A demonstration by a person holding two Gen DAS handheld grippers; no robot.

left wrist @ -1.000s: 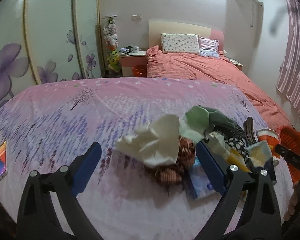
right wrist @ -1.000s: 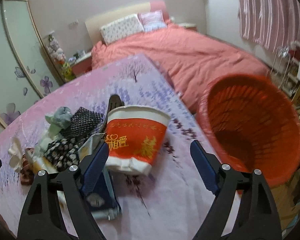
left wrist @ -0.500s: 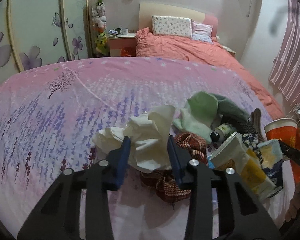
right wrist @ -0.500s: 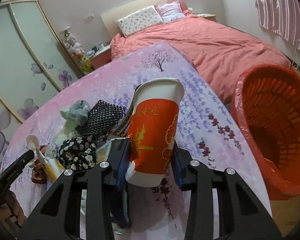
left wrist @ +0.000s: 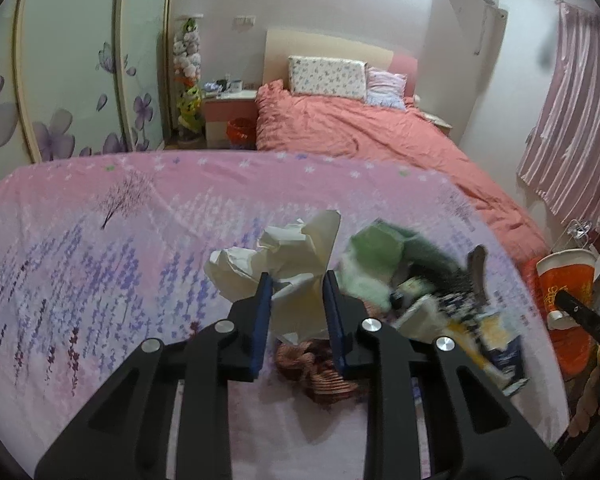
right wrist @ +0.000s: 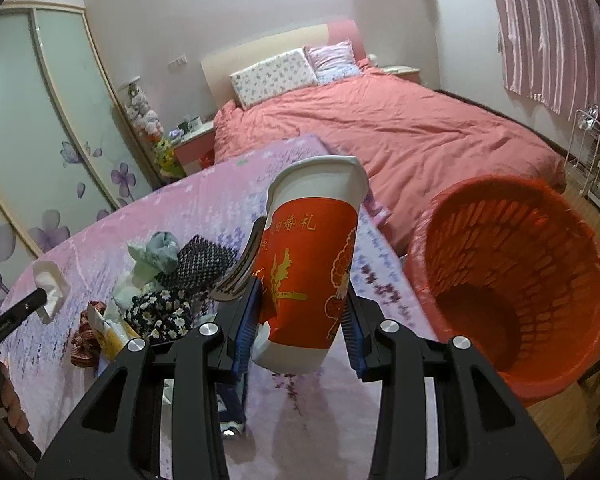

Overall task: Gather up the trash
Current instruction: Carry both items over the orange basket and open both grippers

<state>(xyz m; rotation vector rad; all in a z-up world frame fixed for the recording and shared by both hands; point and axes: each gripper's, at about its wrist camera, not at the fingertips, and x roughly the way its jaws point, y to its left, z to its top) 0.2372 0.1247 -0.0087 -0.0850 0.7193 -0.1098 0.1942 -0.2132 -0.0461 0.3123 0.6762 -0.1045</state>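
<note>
My left gripper (left wrist: 296, 284) is shut on a crumpled white paper (left wrist: 288, 256) and holds it lifted above the pink flowered cloth (left wrist: 100, 248). My right gripper (right wrist: 300, 304) is shut on a red and white paper cup (right wrist: 308, 264), held upright above the cloth. An open red plastic basket (right wrist: 512, 264) stands just right of the cup, beside the cloth's edge. The cup also shows at the far right of the left wrist view (left wrist: 566, 280), and the paper at the far left of the right wrist view (right wrist: 52, 288).
A pile lies between the grippers: green cloth (left wrist: 376, 256), dark dotted fabric (right wrist: 196, 260), flowered fabric (right wrist: 164, 312), a checked brown rag (left wrist: 320, 364), yellow and blue wrappers (left wrist: 488, 340). A red-quilted bed (right wrist: 380, 120) lies behind; a wire rack (right wrist: 596, 152) stands right.
Both grippers closed, the left on the crumpled paper, the right on the cup. Both have lifted their loads; the cup now stands upright, nearer the basket.
</note>
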